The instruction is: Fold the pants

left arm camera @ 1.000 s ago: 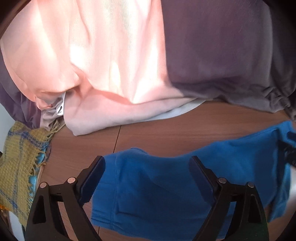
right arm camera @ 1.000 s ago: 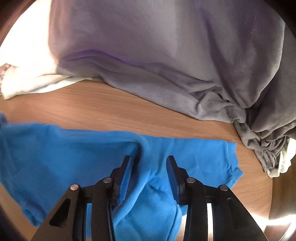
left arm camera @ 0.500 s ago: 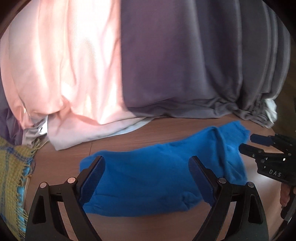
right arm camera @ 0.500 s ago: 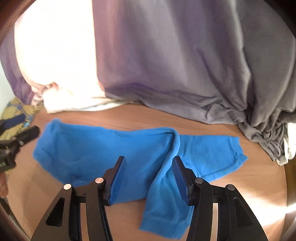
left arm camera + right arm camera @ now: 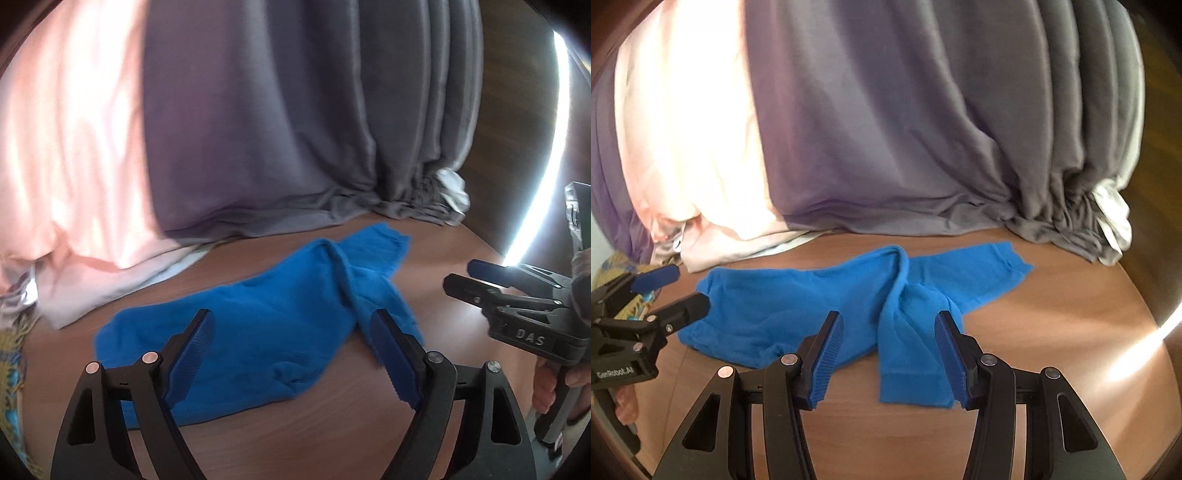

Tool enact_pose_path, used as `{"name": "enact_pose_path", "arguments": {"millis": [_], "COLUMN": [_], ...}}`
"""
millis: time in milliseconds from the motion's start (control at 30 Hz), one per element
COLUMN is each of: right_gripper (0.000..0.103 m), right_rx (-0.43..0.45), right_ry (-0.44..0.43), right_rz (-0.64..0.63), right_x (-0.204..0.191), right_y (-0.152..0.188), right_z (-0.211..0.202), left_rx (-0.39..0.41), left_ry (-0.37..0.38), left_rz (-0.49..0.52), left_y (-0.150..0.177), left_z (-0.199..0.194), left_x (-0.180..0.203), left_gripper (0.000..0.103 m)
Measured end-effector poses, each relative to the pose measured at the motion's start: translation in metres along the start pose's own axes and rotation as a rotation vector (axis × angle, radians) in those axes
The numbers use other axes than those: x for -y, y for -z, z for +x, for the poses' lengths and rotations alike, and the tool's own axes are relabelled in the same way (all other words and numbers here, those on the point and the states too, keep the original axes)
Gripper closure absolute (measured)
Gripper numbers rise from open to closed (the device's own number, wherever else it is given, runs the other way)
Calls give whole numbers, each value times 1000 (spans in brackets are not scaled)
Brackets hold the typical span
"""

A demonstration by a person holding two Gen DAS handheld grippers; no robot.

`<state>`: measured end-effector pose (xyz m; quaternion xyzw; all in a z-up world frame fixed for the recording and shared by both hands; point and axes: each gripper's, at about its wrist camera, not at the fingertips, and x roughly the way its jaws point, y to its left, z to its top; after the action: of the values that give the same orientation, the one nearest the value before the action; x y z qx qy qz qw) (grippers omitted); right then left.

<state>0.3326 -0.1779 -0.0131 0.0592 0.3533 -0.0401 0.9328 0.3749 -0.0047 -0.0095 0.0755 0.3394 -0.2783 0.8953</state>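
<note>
Wooden worktop, grey curtain and pink drape behind; we note the blue pants lying crumpled across it, one leg flopped toward us, no containers in view. Left hand-held gripper wide, jaws just closing a little, nothing between them; right hand-held gripper about half open, empty, above the flopped leg. We judge the next fold wants that leg drawn straight and both corners pinched before lifting.
</note>
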Motion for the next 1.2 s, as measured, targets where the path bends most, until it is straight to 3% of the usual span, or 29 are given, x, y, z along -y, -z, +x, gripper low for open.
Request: {"name": "enact_pose_path", "arguments": {"millis": [133, 400, 833, 1200], "right_gripper": [51, 51, 57, 65], "right_rx": [-16, -73, -231, -277], "right_ry": [21, -9, -113, -127], "right_rz": [29, 38, 99, 149], "right_x": [18, 61, 88, 98], "right_y": [16, 43, 81, 94], "right_z": [-1, 11, 78, 114], "left_rx": [3, -25, -202, -259], "left_ry": [65, 125, 184, 236], "left_rz": [38, 96, 86, 45], "left_y": [8, 30, 61, 70], "left_z": [14, 49, 132, 166], "left_x": [27, 70, 89, 81], "left_gripper": [25, 37, 62, 65]}}
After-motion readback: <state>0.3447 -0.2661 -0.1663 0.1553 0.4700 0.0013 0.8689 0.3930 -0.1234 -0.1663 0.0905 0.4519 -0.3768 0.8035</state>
